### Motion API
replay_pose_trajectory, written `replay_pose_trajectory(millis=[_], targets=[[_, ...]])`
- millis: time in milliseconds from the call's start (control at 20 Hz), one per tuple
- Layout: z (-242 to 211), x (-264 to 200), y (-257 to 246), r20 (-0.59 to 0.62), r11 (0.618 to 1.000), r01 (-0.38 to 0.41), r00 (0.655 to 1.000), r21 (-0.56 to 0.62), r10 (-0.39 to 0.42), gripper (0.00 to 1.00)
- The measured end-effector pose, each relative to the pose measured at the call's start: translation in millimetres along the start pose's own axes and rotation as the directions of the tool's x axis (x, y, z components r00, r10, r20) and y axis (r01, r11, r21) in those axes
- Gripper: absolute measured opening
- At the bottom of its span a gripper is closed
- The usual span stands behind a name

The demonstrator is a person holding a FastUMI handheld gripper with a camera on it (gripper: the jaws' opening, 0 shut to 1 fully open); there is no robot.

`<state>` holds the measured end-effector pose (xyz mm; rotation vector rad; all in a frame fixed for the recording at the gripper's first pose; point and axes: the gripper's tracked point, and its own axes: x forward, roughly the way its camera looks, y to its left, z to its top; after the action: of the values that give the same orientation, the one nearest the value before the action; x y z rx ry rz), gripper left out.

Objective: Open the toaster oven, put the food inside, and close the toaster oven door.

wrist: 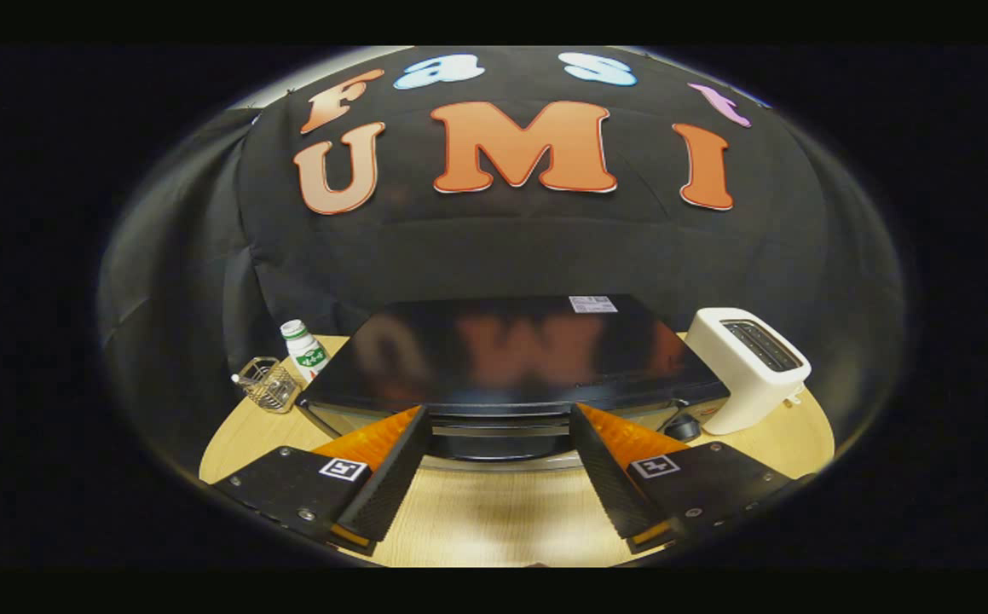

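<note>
A hand-held claw (500,418) closes in on a black toaster oven (511,358) that sits in the middle of a pale wooden counter (494,512), its glossy top catching a blurred reflection of the booth wall behind it. The claw's two fingers stand wide apart and hold nothing — their tips reach the oven's front edge, flanking the door handle (500,431), a pale horizontal bar that runs along the top of the door between them. Whether either finger already touches the oven cannot be told from this angle.

The door appears shut, so the task looks to be at its first step. The oven is likely heavy and stiff enough to stay put on the counter when the door is pulled, while the handle — smooth, rigid, probably a little slippery — seems the natural place to take hold, either pinched across its bar or hooked from above. The door probably swings down on a bottom hinge.

A white slot toaster (745,367) stands just beside the oven to the right; a small white bottle (303,348) with a green label and a wire basket (270,385) sit to its left. No food can be made out on the counter.
</note>
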<state>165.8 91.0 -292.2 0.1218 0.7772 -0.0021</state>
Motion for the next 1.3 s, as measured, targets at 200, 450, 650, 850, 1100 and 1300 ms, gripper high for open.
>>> replay_pose_trajectory(millis=[200, 450, 650, 850, 1100, 1300], targets=[[-17.6, -21.1, -0.7, 0.007, 1.000, -0.005, 1.000, -0.004, 0.005, 0.94], [-47.6, -46.4, 0.4, -0.031, 1.000, -0.029, 0.999, -0.004, 0.029, 0.94], [-74.9, -61.5, 1.7, -0.068, 0.998, -0.057, 0.996, -0.026, 0.055, 0.94], [-100.1, -71.3, 1.2, -0.103, 0.996, -0.081, 0.992, -0.029, 0.078, 0.93], [-130.2, -79.5, 1.0, -0.169, 0.990, -0.135, 0.976, 0.036, 0.139, 0.94], [-149.6, -82.2, 3.4, -0.228, 0.974, -0.178, 0.951, 0.142, 0.208, 0.90]])
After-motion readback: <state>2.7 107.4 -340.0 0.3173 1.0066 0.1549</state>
